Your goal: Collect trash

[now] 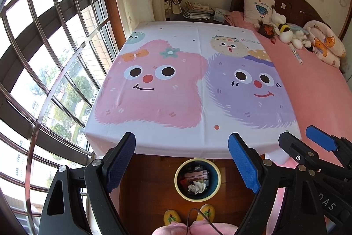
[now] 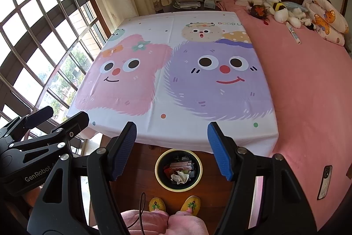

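Observation:
A round bin (image 1: 179,189) with a yellow rim stands on the wooden floor below the table edge; it also shows in the right wrist view (image 2: 159,177). It holds crumpled white paper (image 1: 197,187), a pink box (image 1: 194,175) and other scraps; the paper (image 2: 180,177) shows in the right view too. My left gripper (image 1: 181,142) is open and empty, above the bin. My right gripper (image 2: 172,131) is open and empty, beside the left one. The right gripper appears at the right of the left view (image 1: 297,136).
A table with a cartoon cloth (image 1: 167,85) fills the middle. A pink bed (image 2: 308,91) lies to the right with plush toys (image 2: 279,10), a marker (image 2: 293,35) and a phone (image 2: 325,182). Barred windows (image 1: 44,58) stand left. My slippered feet (image 2: 173,204) are below.

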